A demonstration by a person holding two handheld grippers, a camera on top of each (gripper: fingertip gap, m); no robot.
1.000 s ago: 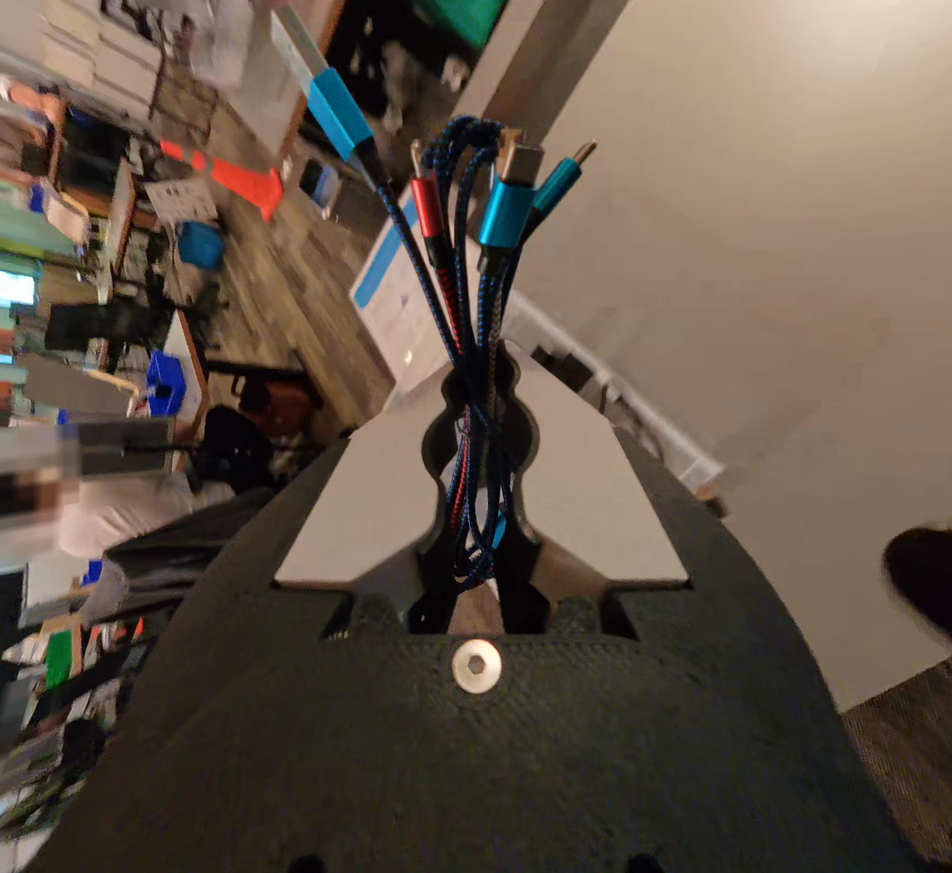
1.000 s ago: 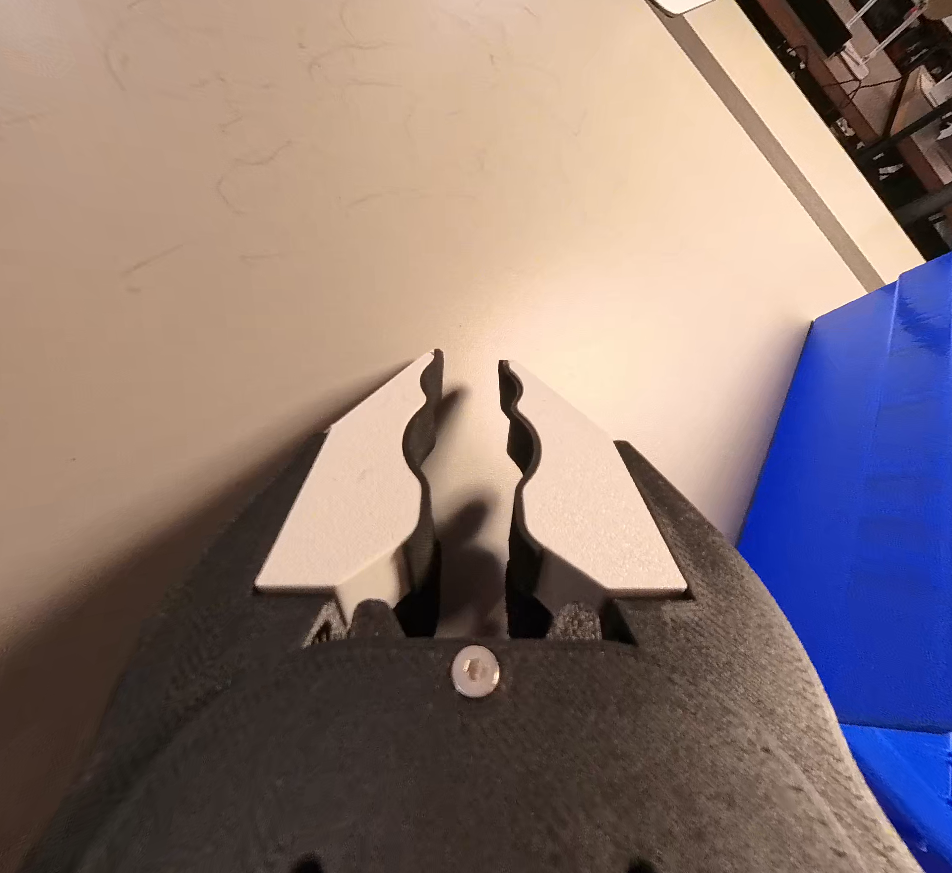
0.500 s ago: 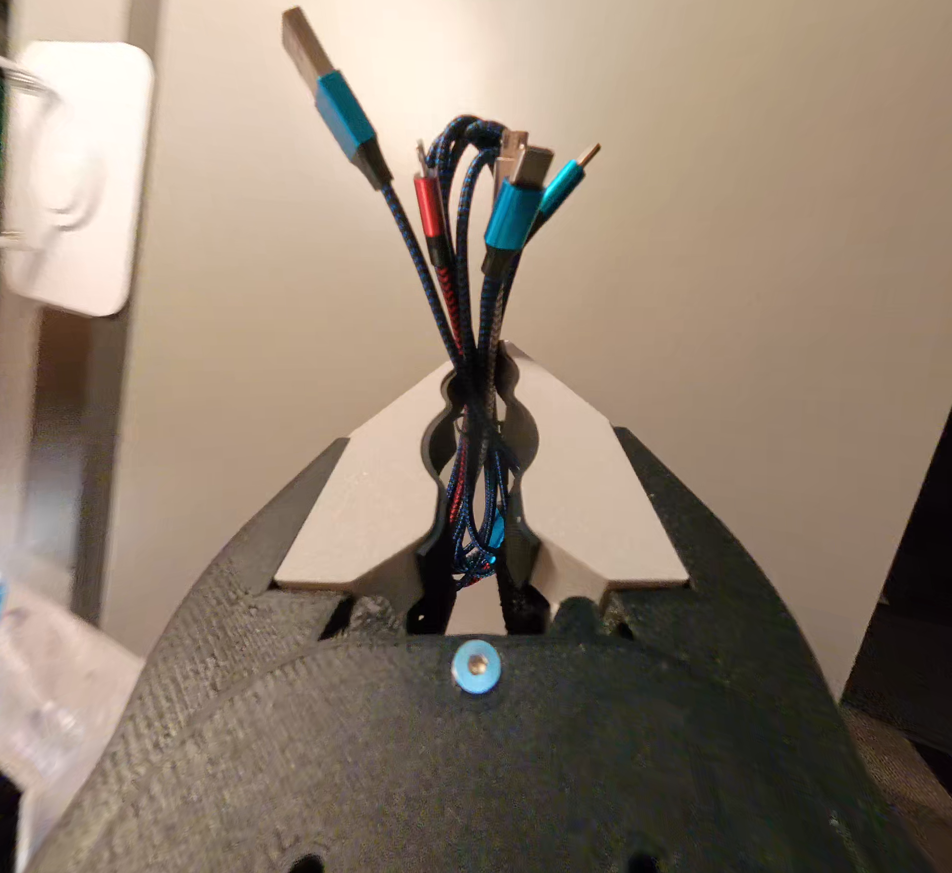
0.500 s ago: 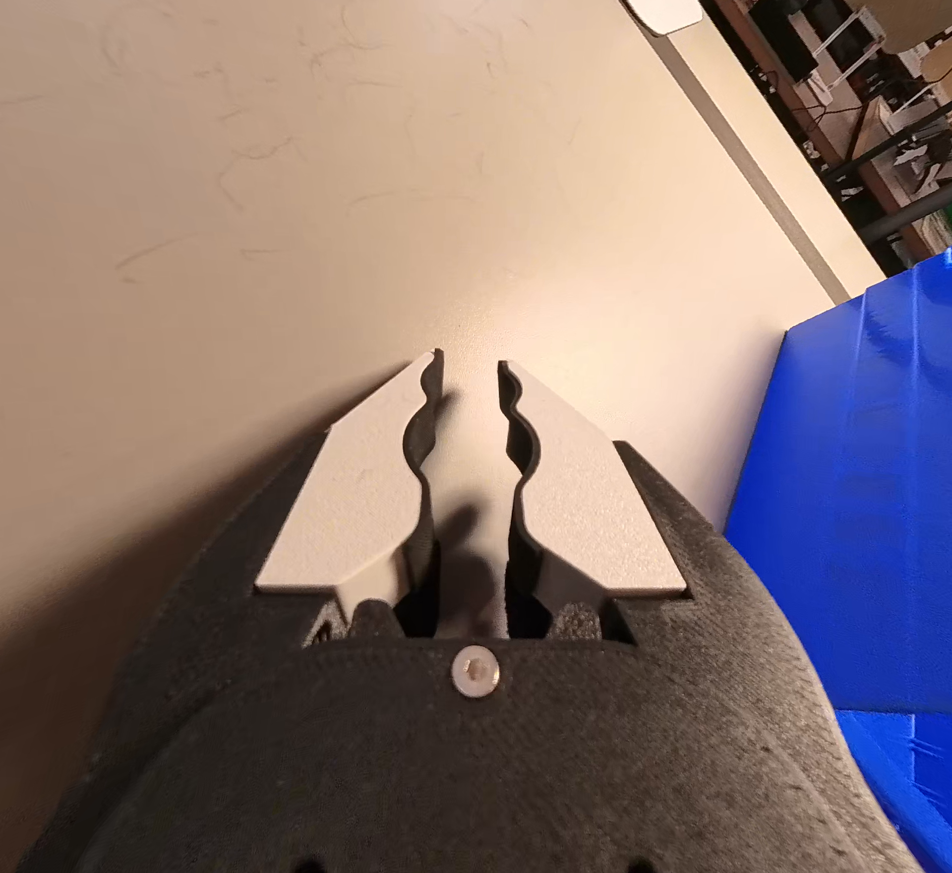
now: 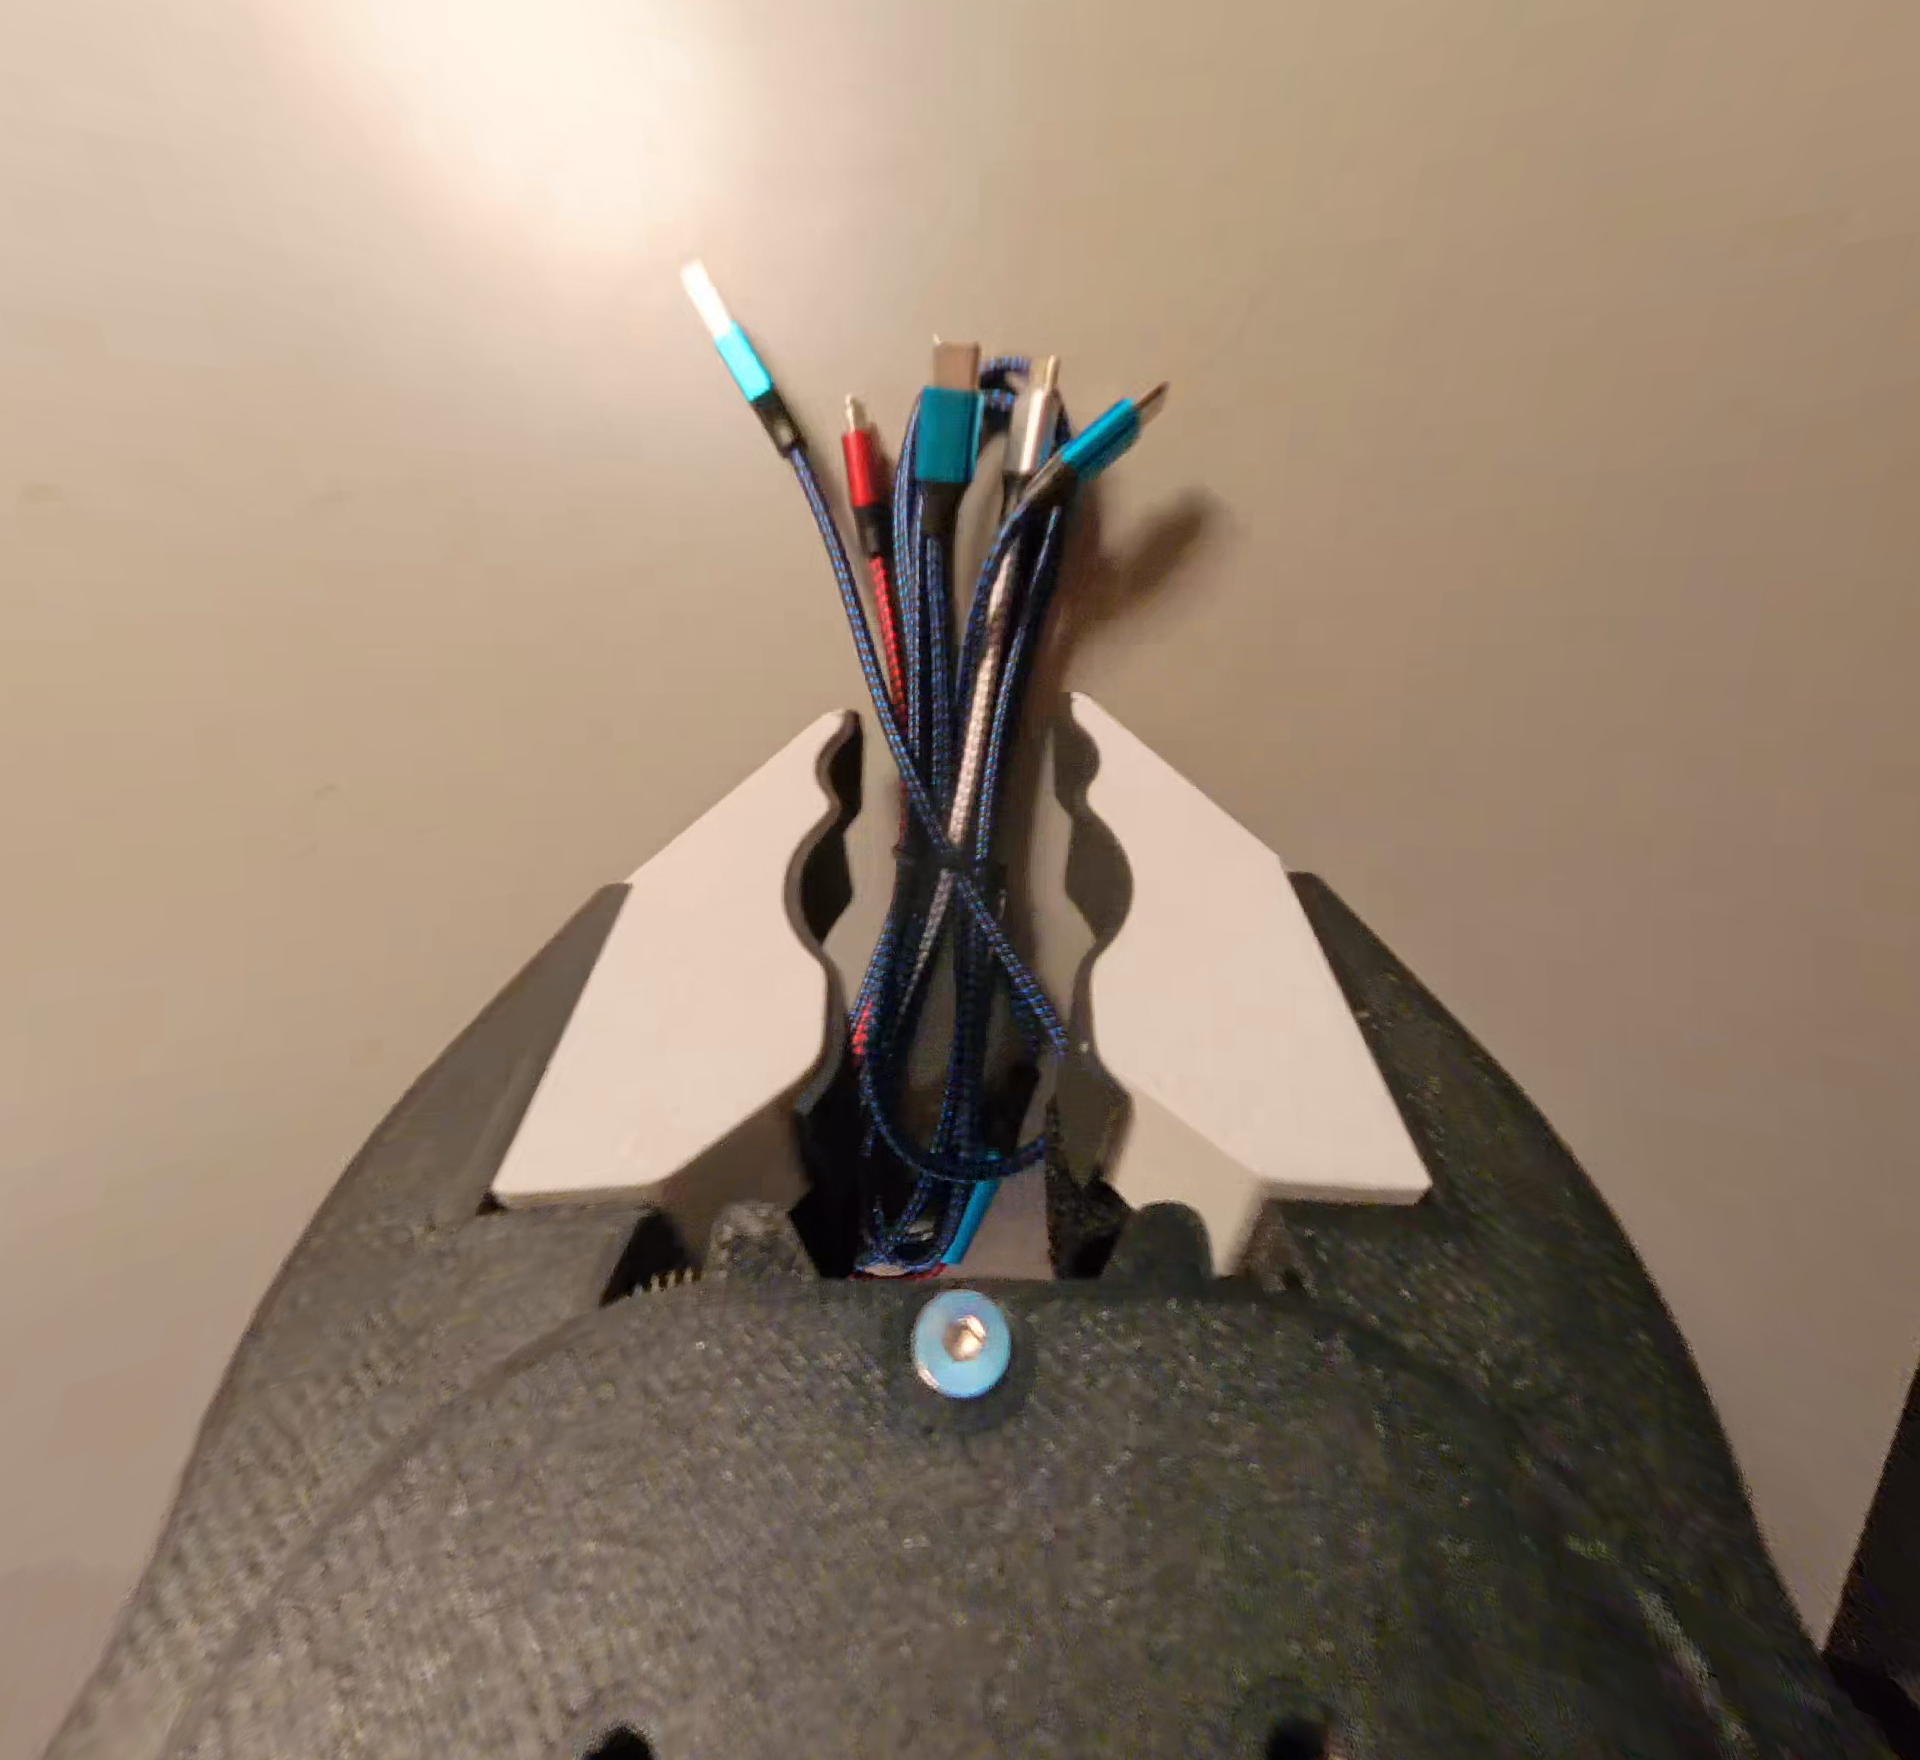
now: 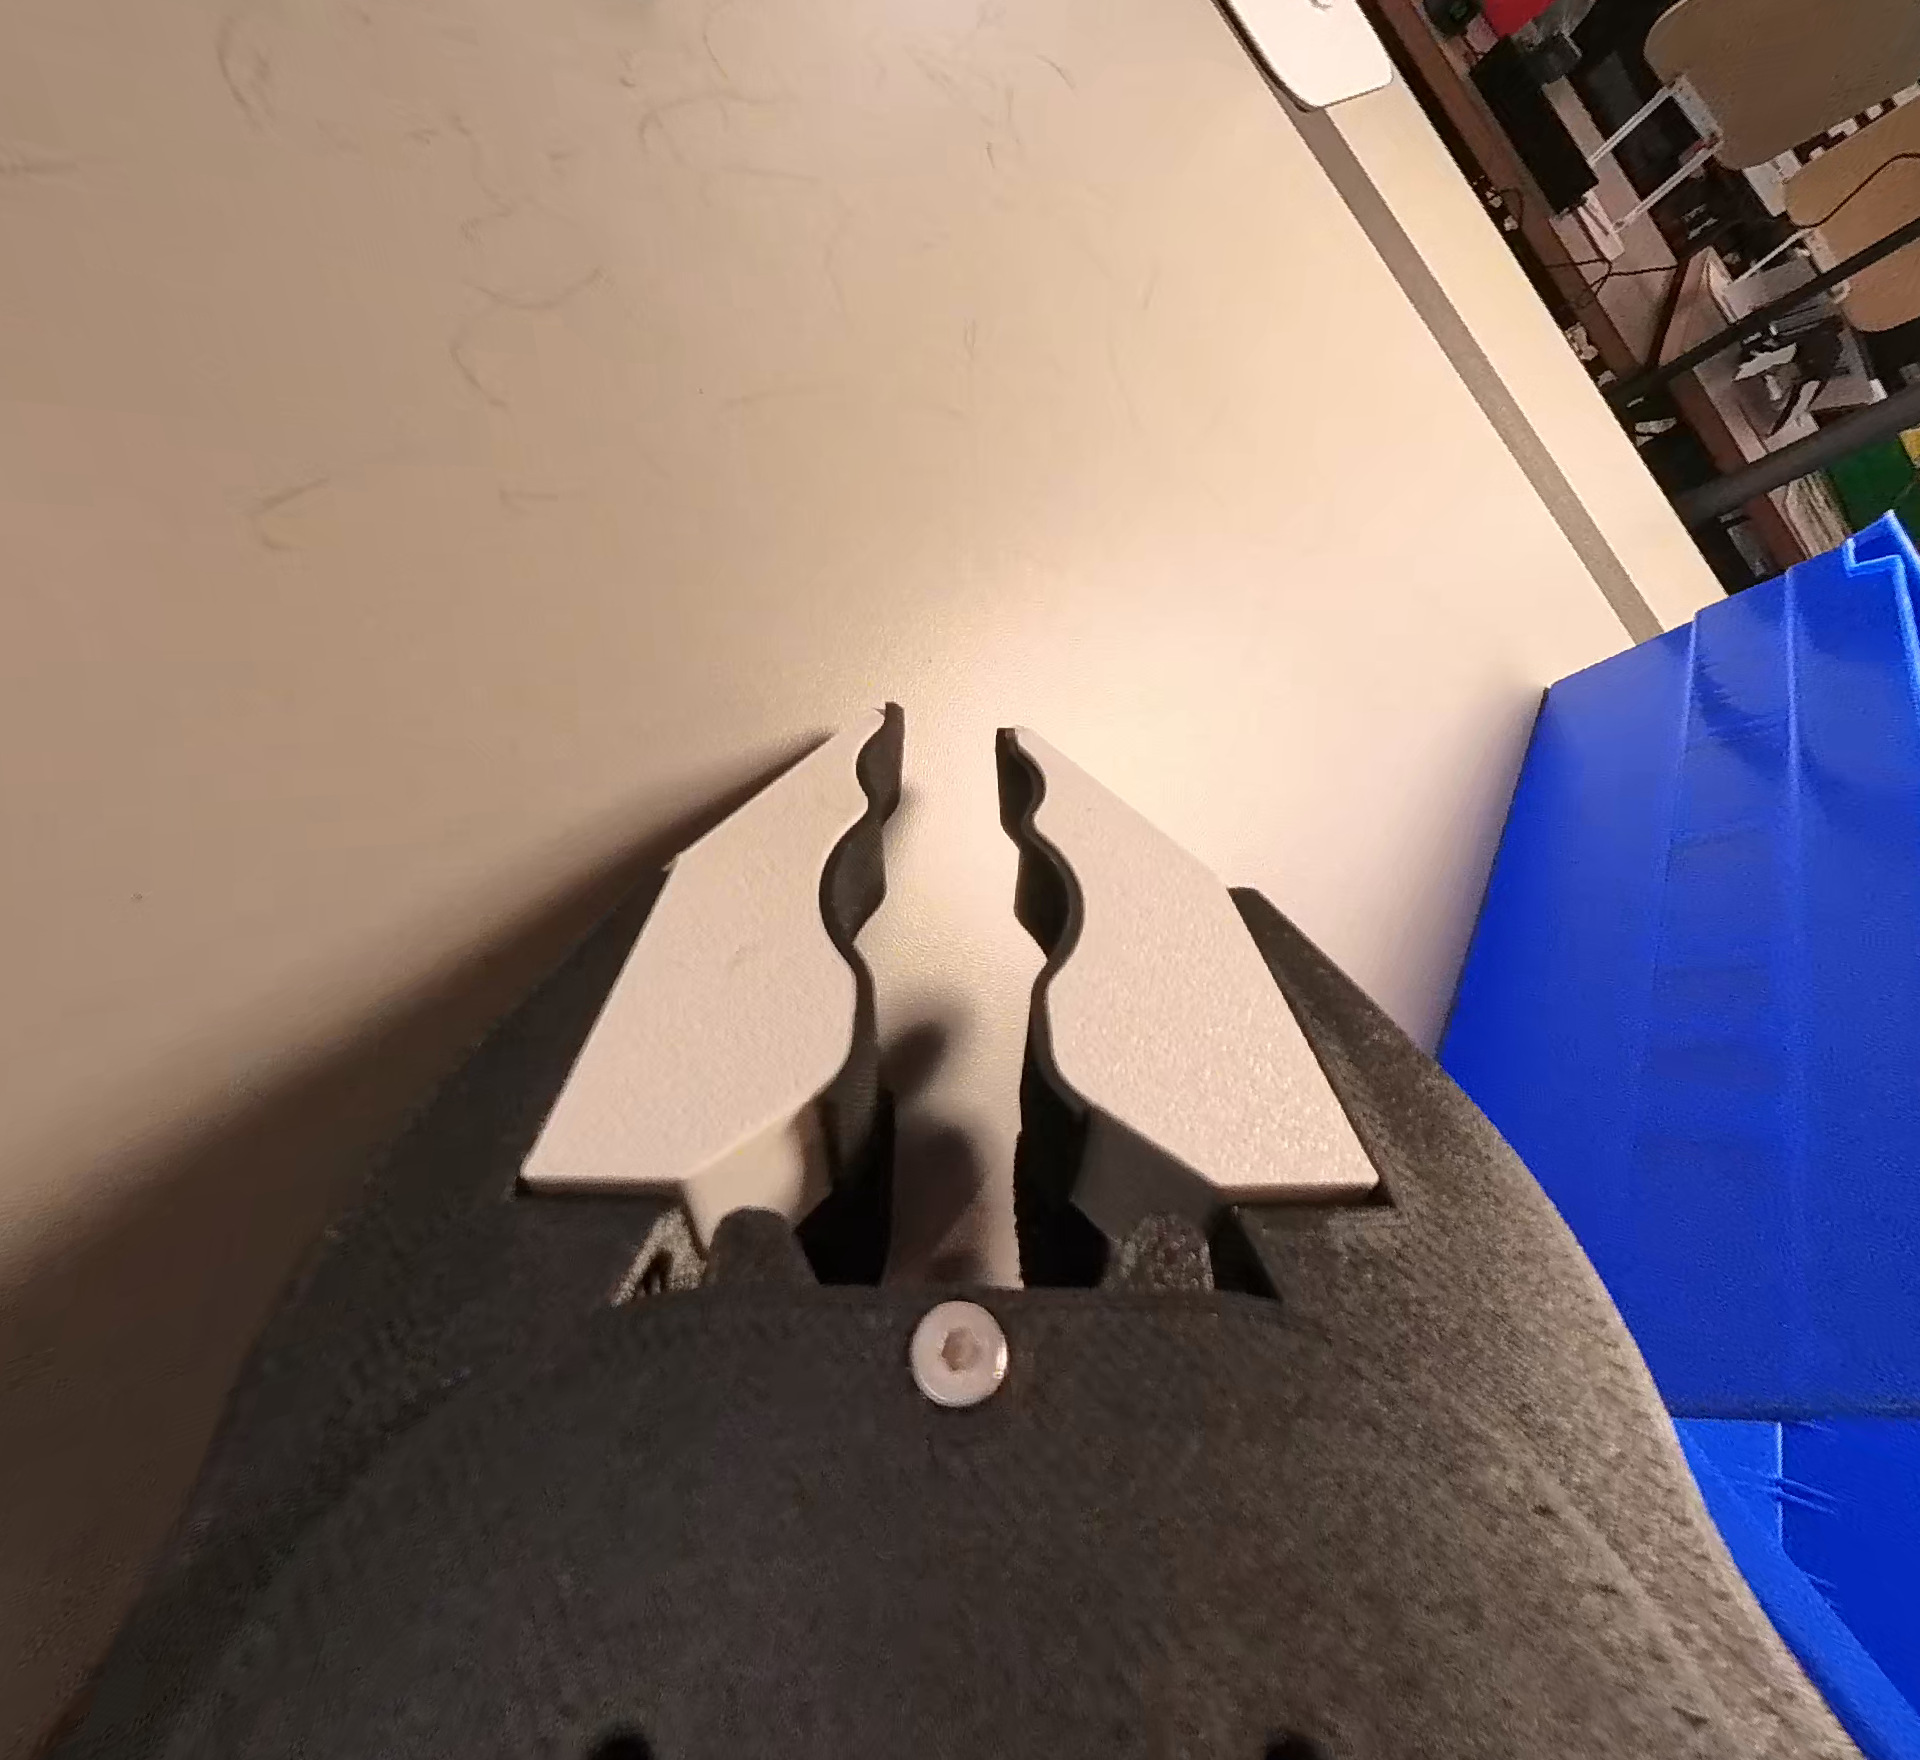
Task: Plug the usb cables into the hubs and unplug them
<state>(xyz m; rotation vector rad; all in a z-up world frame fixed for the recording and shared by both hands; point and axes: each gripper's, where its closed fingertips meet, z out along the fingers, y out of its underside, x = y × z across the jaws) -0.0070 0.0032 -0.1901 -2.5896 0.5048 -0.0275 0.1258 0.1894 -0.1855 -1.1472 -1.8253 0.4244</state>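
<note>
- The left gripper [image 5: 961,723] stands with jaws parted, a bundle of braided usb cables [image 5: 940,775] lying loose between them on the beige table [image 5: 416,515].
- The right gripper [image 6: 945,739] hovers narrowly parted and empty, beside a blue bin [image 6: 1714,983].

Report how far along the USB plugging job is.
Done: nothing that shows. No hub is in either view, and every visible connector is free.
In hand: the cable bundle, still tied together, sits between the left gripper's spread jaws, unclamped. The right gripper is open and empty over the table, beside a blue bin.
Left: all plugging and unplugging.
</note>
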